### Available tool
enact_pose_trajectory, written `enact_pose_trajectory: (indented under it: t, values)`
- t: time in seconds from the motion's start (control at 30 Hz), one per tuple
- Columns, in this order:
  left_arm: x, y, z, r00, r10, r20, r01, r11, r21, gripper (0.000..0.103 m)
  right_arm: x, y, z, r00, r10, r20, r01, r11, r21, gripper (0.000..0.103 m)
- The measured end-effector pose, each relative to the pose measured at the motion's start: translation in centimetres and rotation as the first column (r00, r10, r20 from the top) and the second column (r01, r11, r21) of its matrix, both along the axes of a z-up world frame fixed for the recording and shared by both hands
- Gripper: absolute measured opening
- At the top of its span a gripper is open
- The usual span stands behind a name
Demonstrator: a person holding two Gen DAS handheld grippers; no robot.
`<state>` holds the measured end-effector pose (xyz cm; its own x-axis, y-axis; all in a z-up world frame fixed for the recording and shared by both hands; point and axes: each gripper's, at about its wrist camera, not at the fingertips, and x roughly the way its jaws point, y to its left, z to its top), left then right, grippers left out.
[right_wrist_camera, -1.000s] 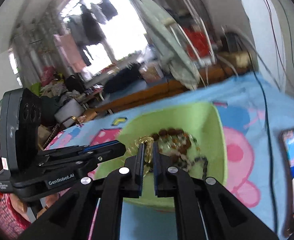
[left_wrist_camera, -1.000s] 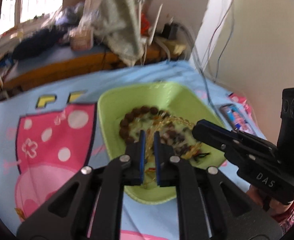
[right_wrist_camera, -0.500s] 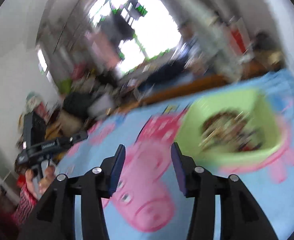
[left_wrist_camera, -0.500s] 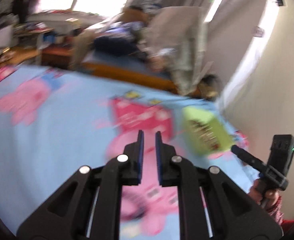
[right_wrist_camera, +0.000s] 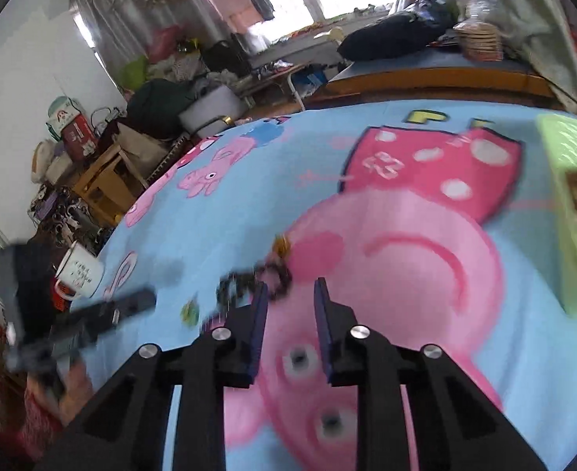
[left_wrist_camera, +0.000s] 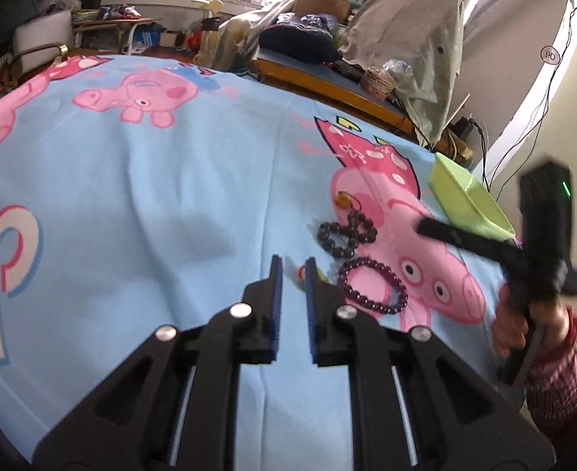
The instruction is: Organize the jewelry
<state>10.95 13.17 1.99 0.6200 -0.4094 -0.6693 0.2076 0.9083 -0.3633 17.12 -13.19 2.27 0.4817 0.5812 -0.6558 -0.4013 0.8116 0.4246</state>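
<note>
On the blue cartoon-print cloth lie a dark bead bracelet [left_wrist_camera: 347,231], a purple bead bracelet [left_wrist_camera: 373,286] and a small orange charm [left_wrist_camera: 343,198]. My left gripper [left_wrist_camera: 293,265] hovers just left of them. Its jaws stand a narrow gap apart and hold nothing, and a tiny red and green piece [left_wrist_camera: 300,273] lies past its tips. My right gripper [right_wrist_camera: 290,288] hangs over the blurred dark beads [right_wrist_camera: 276,280], jaws apart and closing, with nothing between them. The green tray [left_wrist_camera: 465,200] of jewelry sits at the far right. The right gripper [left_wrist_camera: 424,228] shows in the left wrist view, the left gripper [right_wrist_camera: 149,300] in the right wrist view.
A white enamel mug [right_wrist_camera: 78,276] stands near the cloth's left edge. A wooden-edged bench [left_wrist_camera: 327,82] with clothes and a wicker basket [left_wrist_camera: 377,80] runs along the far side. Cables hang by the wall [left_wrist_camera: 555,90] at right. A hand in a red patterned sleeve [left_wrist_camera: 551,376] holds the right gripper.
Both grippers have swung from over the green tray out across the cloth to the loose bracelets. The right jaws, shut a second ago, now stand apart. The left gap looks unchanged.
</note>
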Motion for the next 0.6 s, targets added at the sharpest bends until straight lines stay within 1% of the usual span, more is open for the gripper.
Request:
enact_pose_trajectory:
  t: [0.1,0.17,0.2,0.23,0.3,0.33,0.4,0.47,0.5,0.53,0.6]
  values:
    - [-0.3,0.1,-0.4,1.000,-0.005,-0.017,0.004,1.000,-0.016,0.010,2.6,2.9,-0.3,0.999,0.033,-0.016,-0.034,0.998,-0.058,0.000]
    - [-0.5,0.0,-0.1,1.000,-0.012,-0.017,0.012,1.000,-0.023,0.010,4.1,4.5,-0.9,0.998,0.042,-0.042,-0.046,0.994,-0.103,0.000]
    - [-0.7,-0.2,0.1,1.000,-0.017,-0.013,0.016,0.999,-0.029,0.014,4.5,4.8,-1.3,0.998,0.040,-0.051,-0.046,0.991,-0.124,0.000]
    - [-0.7,-0.4,0.3,1.000,-0.020,-0.012,0.020,0.999,-0.032,0.031,4.7,5.0,-1.5,0.998,0.041,-0.042,-0.047,0.990,-0.133,0.000]
    - [-0.6,-1.3,0.4,0.999,-0.032,-0.005,0.032,0.999,-0.020,0.050,4.6,5.1,-1.5,0.999,0.044,-0.023,-0.047,0.984,-0.173,0.000]
    - [-0.4,-1.8,0.3,0.999,-0.040,0.001,0.040,0.999,-0.006,0.050,4.4,4.8,-1.5,0.999,0.049,-0.016,-0.051,0.983,-0.177,0.000]
    - [0.2,-3.0,0.0,0.998,-0.063,0.007,0.063,0.997,0.048,0.049,3.9,3.9,-1.6,0.999,0.042,-0.002,-0.042,0.982,-0.184,0.000]
    - [1.1,-4.2,-1.0,0.998,-0.062,-0.028,0.065,0.991,0.119,0.034,3.2,2.8,-1.6,1.000,0.027,0.012,-0.024,0.980,-0.199,0.000]
    - [1.5,-4.5,-1.5,0.998,-0.049,-0.042,0.055,0.988,0.142,0.021,2.9,2.1,-1.6,1.000,0.019,0.014,-0.016,0.980,-0.200,0.000]
    - [1.5,-4.5,-1.4,0.999,-0.040,-0.033,0.044,0.988,0.147,0.017,2.3,1.0,-1.6,1.000,0.005,0.013,-0.003,0.981,-0.194,0.000]
    - [1.4,-4.1,-1.5,0.999,-0.039,-0.035,0.043,0.991,0.129,0.017,1.1,-0.6,-1.7,1.000,-0.007,0.005,0.008,0.984,-0.178,0.000]
